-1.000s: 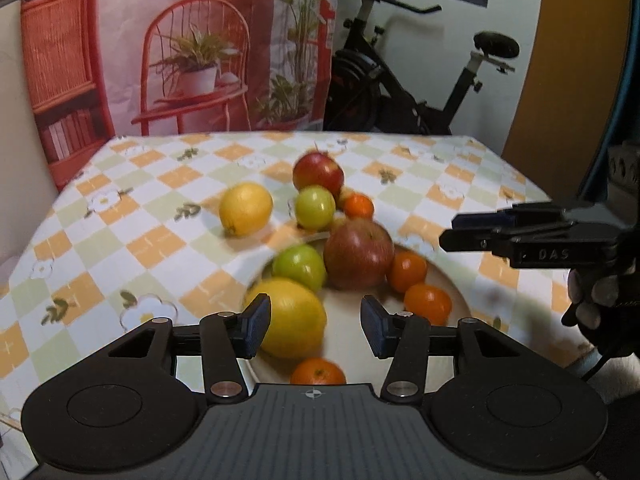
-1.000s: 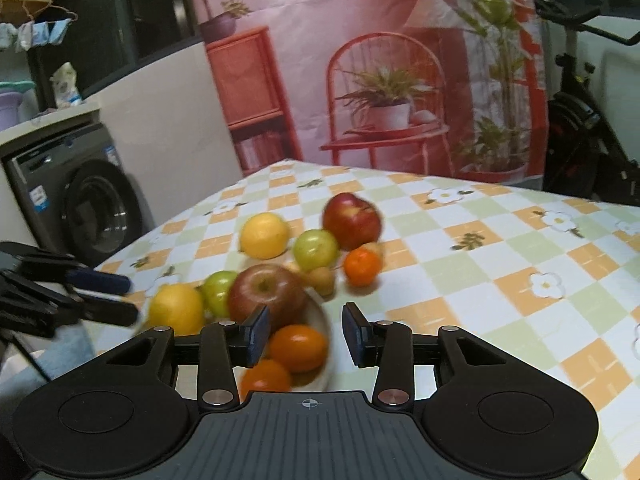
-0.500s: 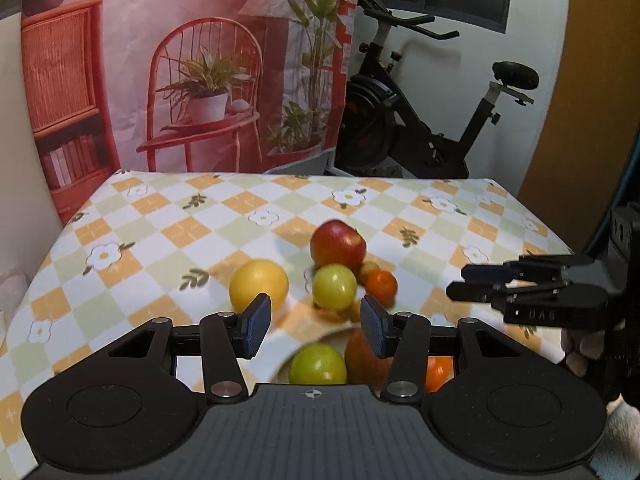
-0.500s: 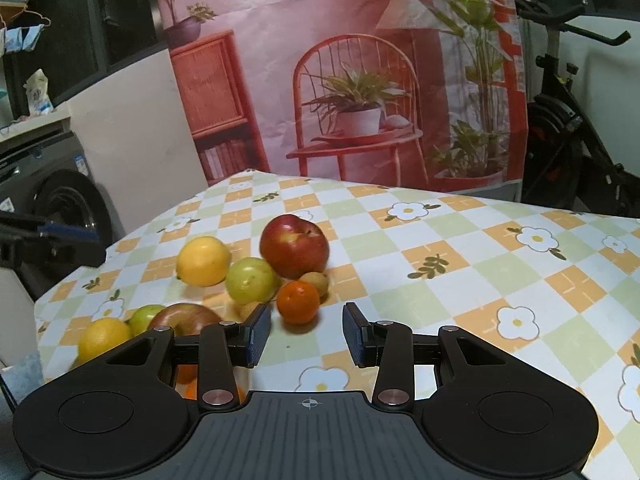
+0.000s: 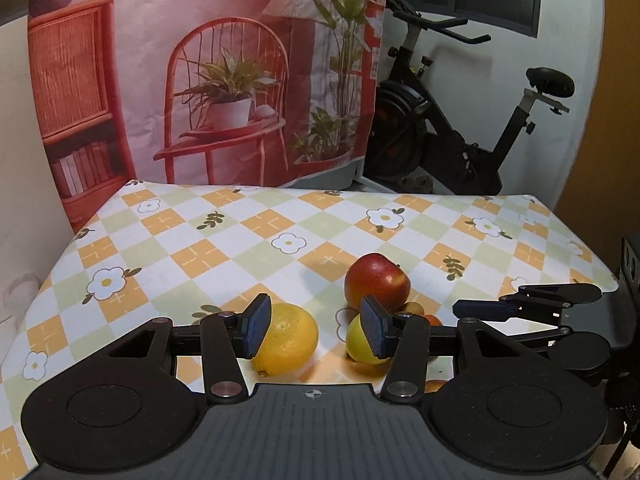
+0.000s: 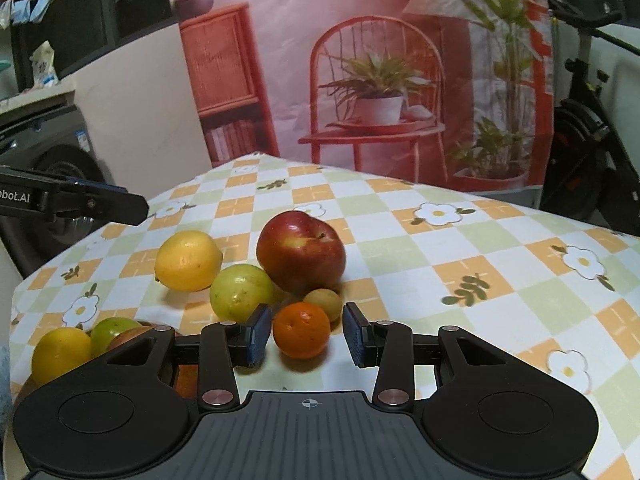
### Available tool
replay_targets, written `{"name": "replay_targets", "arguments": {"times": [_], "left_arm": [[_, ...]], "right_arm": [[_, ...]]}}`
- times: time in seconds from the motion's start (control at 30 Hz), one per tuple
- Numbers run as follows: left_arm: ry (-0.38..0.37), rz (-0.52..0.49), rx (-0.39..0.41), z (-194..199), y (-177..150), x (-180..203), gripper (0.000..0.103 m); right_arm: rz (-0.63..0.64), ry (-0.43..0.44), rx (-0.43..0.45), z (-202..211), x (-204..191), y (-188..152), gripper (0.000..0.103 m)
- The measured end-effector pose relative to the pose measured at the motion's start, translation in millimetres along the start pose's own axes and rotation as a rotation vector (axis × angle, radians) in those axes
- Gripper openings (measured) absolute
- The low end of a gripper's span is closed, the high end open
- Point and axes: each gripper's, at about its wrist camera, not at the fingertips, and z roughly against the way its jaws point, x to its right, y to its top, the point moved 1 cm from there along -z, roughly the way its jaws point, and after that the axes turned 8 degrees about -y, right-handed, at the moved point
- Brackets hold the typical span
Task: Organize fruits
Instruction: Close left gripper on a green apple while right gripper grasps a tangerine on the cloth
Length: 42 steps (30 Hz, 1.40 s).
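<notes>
Loose fruit lies on the checked tablecloth: a red apple [image 6: 301,252], a yellow lemon [image 6: 187,260], a green-yellow fruit [image 6: 241,292], a small tangerine [image 6: 301,335] and a small yellowish fruit [image 6: 323,304]. My right gripper [image 6: 306,334] is open and empty, its fingers either side of the tangerine. My left gripper [image 5: 316,330] is open and empty, with the lemon [image 5: 286,338] by its left finger and the green-yellow fruit [image 5: 362,344] by its right. The apple [image 5: 377,283] sits beyond. A plate at lower left holds a lemon [image 6: 60,354], a green fruit [image 6: 114,332] and more, mostly hidden.
The right gripper's fingers [image 5: 528,304] show at the right of the left wrist view; the left gripper's finger [image 6: 80,200] shows at the left of the right wrist view. An exercise bike [image 5: 460,136] and a printed backdrop [image 5: 224,80] stand behind the table. A washing machine [image 6: 48,160] is at left.
Both grippers pulled back from over the plate and now face the loose fruit on the cloth. The right gripper has closed in on the tangerine. Both stay open.
</notes>
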Motion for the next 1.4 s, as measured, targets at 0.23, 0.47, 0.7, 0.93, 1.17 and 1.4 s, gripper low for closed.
{"name": "replay_targets", "arguments": {"times": [0.23, 0.47, 0.7, 0.93, 1.17, 1.4], "left_arm": [[-0.021, 0.002, -0.032, -13, 1, -5, 0.052], [-0.064, -0.002, -0.066, -27, 1, 0, 0.052], [-0.104, 0.017, -0.097, -42, 4, 5, 0.052], [-0.125, 0.002, -0.153, -65, 5, 13, 0.052], [-0.120, 0.011, -0.205, -86, 2, 11, 0.052], [-0.131, 0.002, -0.242, -97, -3, 13, 0.052]], "right_arm": [[0.014, 0.008, -0.051, -21, -5, -2, 0.037], [-0.007, 0.028, -0.065, -22, -1, -6, 0.032], [-0.054, 0.018, -0.031, -9, 9, -11, 0.031], [-0.100, 0.007, -0.012, 8, 21, -20, 0.031], [-0.135, 0.002, -0.003, 13, 26, -25, 0.031], [-0.144, 0.012, -0.015, 11, 26, -26, 0.031]]}}
